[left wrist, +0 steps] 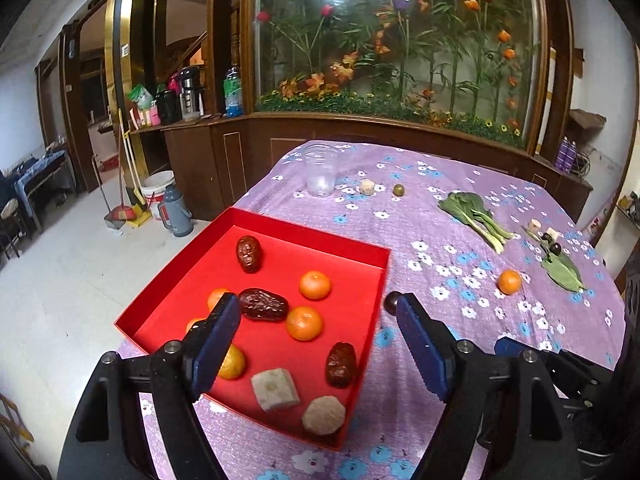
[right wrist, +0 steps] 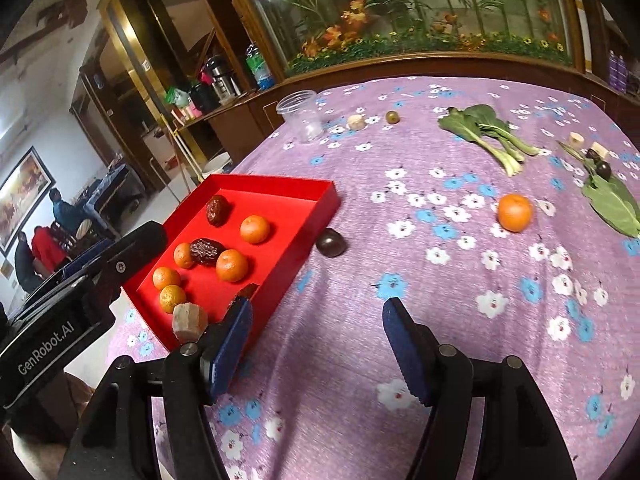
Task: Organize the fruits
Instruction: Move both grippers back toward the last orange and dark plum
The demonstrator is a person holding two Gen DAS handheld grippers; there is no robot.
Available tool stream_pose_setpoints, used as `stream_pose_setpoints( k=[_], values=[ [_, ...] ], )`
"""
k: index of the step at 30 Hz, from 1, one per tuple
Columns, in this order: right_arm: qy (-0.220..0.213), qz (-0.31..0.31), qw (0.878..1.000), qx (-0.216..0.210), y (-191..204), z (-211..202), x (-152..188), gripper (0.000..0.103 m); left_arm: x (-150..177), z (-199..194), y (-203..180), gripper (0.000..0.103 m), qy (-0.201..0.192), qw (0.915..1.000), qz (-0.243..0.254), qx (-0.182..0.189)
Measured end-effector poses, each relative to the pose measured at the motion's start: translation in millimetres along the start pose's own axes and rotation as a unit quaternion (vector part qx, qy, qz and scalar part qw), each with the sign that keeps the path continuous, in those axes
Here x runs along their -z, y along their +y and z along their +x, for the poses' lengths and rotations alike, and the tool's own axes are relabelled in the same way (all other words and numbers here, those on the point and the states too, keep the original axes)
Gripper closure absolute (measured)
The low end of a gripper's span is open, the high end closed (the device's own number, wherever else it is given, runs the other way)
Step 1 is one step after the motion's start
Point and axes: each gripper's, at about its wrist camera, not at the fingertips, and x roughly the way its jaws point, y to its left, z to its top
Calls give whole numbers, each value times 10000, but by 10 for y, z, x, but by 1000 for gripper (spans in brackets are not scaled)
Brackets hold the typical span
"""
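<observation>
Two grippers are mine; both stand wide open and hold nothing. All places below are taken from the red tray (left wrist: 372, 258), going left to right.

My left gripper (left wrist: 318, 308) hangs over the tray's near half. Inside the tray lie five small oranges; one (left wrist: 315, 285) sits toward the right wall, another (left wrist: 304, 323) near the middle, and three are partly behind my left finger. Three dried red dates share the tray: one (left wrist: 249, 254) toward the far side, one (left wrist: 264, 304) in the middle touching an orange, one (left wrist: 341, 365) by the right wall. Two pale root chunks (left wrist: 275, 389) lie at the near end.

Just outside the tray's right wall, touching or nearly touching it, rests a dark round fruit (right wrist: 331, 242). My right gripper (right wrist: 318, 344) hovers above the purple flowered cloth (right wrist: 460, 320), nearer me than that fruit.

Beyond the tray's far end stands a clear plastic cup (right wrist: 301, 116), then a pale chunk (right wrist: 356, 122) and a small green fruit (right wrist: 393, 116).

Well right of the tray, a lone orange (right wrist: 515, 212) sits on the cloth. Farther right lie a leafy green vegetable (right wrist: 486, 130), two dark fruits (right wrist: 602, 168) and a loose leaf (right wrist: 612, 204).
</observation>
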Motion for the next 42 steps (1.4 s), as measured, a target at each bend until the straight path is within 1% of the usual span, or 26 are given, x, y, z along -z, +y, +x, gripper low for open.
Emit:
stream_pose_setpoints(
  k=[7, 10, 14, 16, 20, 24, 28, 30, 34, 37, 39, 42],
  values=[
    [-104, 196, 9998, -24, -206, -120, 54, 29, 10, -41, -215, 24, 16, 9998, 215, 4],
    [-129, 292, 9995, -19, -311, -159, 79, 28, 19, -37, -301, 24, 70, 9995, 281, 82],
    [-184, 435, 9989, 24, -523, -240, 104, 28, 1, -40, -294, 24, 108, 9996, 183, 175],
    [-224, 525, 9983, 123, -679, -307, 125, 28, -16, -48, -257, 24, 90, 9997, 98, 193],
    [-271, 847, 9950, 447, -1152, -515, 198, 29, -55, -35, -152, 24, 49, 9996, -147, 232],
    [-254, 1168, 9890, 872, -1620, -706, 266, 29, -67, 57, -79, 24, 153, 9979, -426, 458],
    [-273, 1530, 9804, 1215, -2055, -857, 307, 29, -57, 134, -112, 24, 269, 9967, -472, 598],
    [-278, 1617, 9777, 1309, -2181, -898, 303, 29, -52, 161, -155, 24, 300, 9966, -422, 648],
    [-305, 1581, 9771, 1388, -2269, -939, 242, 29, -46, 217, -245, 24, 361, 9957, -336, 787],
    [-296, 1449, 9798, 1347, -2210, -884, 155, 29, -28, 291, -268, 24, 453, 9945, -348, 877],
    [-272, 1322, 9828, 1259, -2115, -805, 87, 29, -19, 329, -247, 24, 519, 9931, -419, 968],
    [-249, 1096, 9901, 844, -1890, -662, -19, 29, -26, 362, -176, 24, 528, 9923, -591, 952]
  ],
)
